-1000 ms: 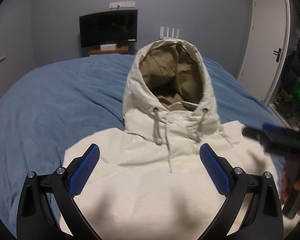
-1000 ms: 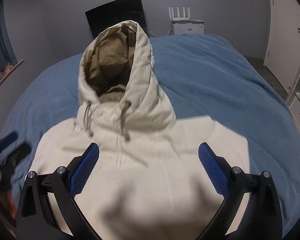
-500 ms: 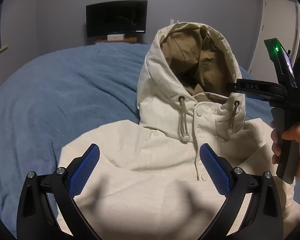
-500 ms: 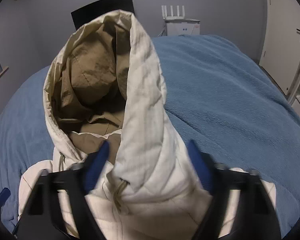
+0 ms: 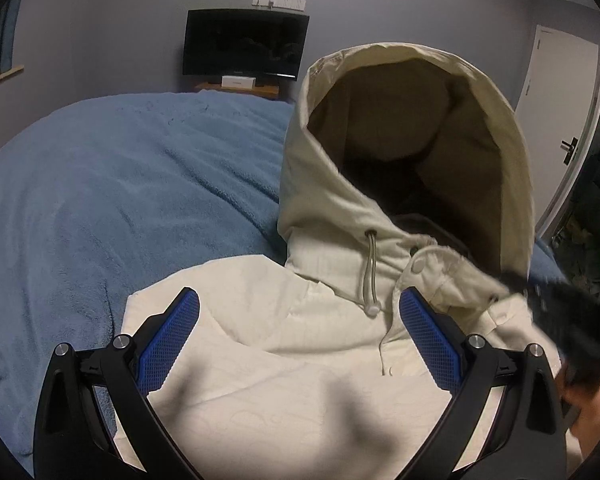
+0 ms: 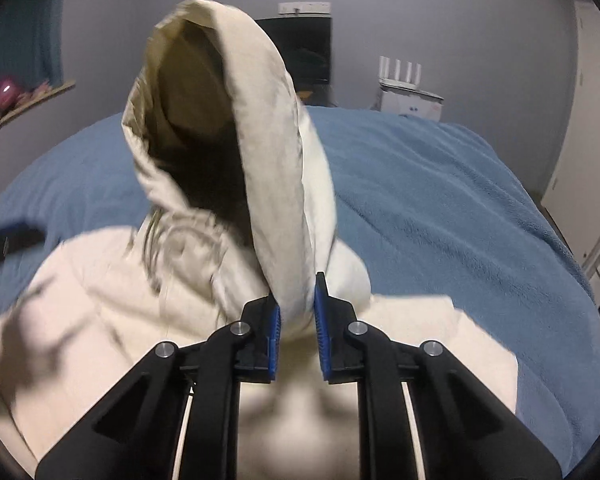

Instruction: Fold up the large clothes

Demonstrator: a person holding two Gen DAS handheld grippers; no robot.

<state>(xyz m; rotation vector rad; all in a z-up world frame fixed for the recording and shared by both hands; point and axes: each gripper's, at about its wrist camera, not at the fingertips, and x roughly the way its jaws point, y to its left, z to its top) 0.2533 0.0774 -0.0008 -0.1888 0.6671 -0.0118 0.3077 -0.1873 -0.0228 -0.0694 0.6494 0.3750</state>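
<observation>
A cream hooded jacket lies folded on the blue bedspread. Its hood with tan lining stands up at the far side. My left gripper is open and empty, just above the jacket body near the drawcord. My right gripper is shut on the right side of the hood, at its base. In the left wrist view it shows blurred at the right edge. The left gripper is a dark blur at the left of the right wrist view.
The bedspread spreads wide around the jacket. A black monitor stands at the back wall, with a white router on a box. A white door is at the right. A shelf is at the left.
My right gripper moved in and shut on the right side of the hood's base. My left gripper came closer to the jacket and stayed open. The hood looms larger in both views.
</observation>
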